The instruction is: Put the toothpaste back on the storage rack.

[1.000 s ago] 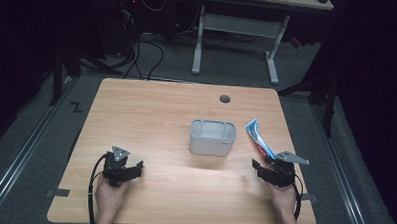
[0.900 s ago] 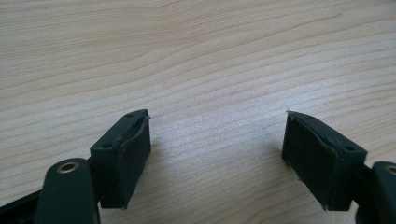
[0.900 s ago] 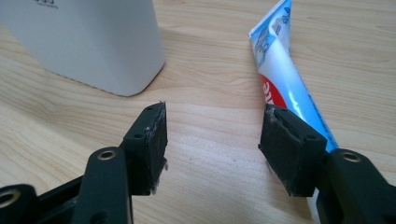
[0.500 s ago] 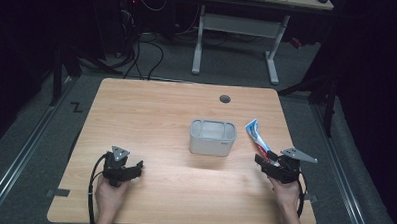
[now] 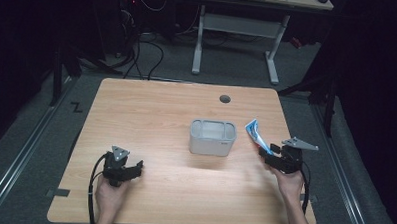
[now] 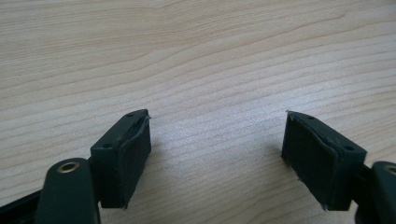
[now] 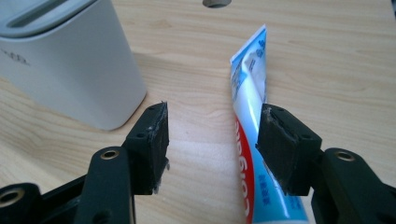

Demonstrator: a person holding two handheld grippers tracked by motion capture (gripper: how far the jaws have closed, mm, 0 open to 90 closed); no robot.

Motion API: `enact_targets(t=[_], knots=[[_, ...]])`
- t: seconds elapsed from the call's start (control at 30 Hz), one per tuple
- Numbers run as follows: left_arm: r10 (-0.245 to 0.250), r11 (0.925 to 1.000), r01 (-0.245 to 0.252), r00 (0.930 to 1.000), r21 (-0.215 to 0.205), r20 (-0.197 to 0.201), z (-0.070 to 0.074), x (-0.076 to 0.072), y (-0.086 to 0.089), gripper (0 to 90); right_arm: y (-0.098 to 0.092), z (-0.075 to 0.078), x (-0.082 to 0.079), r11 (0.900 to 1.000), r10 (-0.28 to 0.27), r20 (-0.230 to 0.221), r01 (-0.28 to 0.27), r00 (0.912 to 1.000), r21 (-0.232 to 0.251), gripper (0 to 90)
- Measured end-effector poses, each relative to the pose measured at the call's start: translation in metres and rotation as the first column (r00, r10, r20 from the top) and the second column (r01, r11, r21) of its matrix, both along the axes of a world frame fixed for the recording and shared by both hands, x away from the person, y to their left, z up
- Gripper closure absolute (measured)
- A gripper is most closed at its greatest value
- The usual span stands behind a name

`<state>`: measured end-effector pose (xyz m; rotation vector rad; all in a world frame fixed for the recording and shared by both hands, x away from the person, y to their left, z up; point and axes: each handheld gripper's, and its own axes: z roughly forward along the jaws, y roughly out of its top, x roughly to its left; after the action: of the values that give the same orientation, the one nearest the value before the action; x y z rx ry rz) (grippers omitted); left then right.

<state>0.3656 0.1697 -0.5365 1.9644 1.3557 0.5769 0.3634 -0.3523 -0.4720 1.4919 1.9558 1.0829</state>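
Pale wood grain runs across the tabletop (image 5: pixel 151 115), and near its right edge lies a blue, white and red toothpaste tube (image 5: pixel 256 134), just to the right of a light grey holder (image 5: pixel 212 137) with slots in its top. The right hand-held gripper (image 7: pixel 212 140) is brought up low to the tube: its jaws stand wide apart, and in the right gripper view the tube lies flat just inside the right-hand jaw, touching or nearly touching its pad, while the other jaw is well clear of it, so nothing is clamped yet. The holder sits near, ahead and to the side of that gripper. The left hand-held gripper (image 5: pixel 120 168) rests by the near left part of the tabletop, its jaws also spread wide over bare wood with nothing between them. By my reading, the step in hand is the approach to pick up the tube, probably to stand it in the holder. The next move calls for centring the jaws across the tube's body, closing firmly without squeezing it out of shape, then lifting it clear of the holder's wall.
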Motion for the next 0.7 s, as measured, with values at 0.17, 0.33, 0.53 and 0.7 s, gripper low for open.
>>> enact_targets(t=[0.17,0.33,0.53,0.7], knots=[[0.001,1.0,-0.001,1.0,0.0,0.0,0.0,0.0,0.0,24.2,-0.001,0.006,0.008,1.0,0.005,0.011,-0.004,0.9999,-0.018,43.0],[0.001,1.0,-0.001,1.0,0.001,0.0,0.0,0.0,0.0,24.2,0.002,0.012,0.018,0.998,0.01,-0.008,-0.01,0.9999,-0.06,43.0],[0.002,1.0,-0.002,1.0,0.0,0.0,0.0,0.0,0.0,24.2,0.004,0.015,0.028,0.997,0.0,-0.039,-0.004,0.9992,-0.082,44.7],[0.002,1.0,-0.002,1.0,0.001,0.0,0.0,0.0,0.0,24.2,0.005,0.017,0.04,0.993,-0.007,-0.051,0.0,0.9987,-0.119,45.9]])
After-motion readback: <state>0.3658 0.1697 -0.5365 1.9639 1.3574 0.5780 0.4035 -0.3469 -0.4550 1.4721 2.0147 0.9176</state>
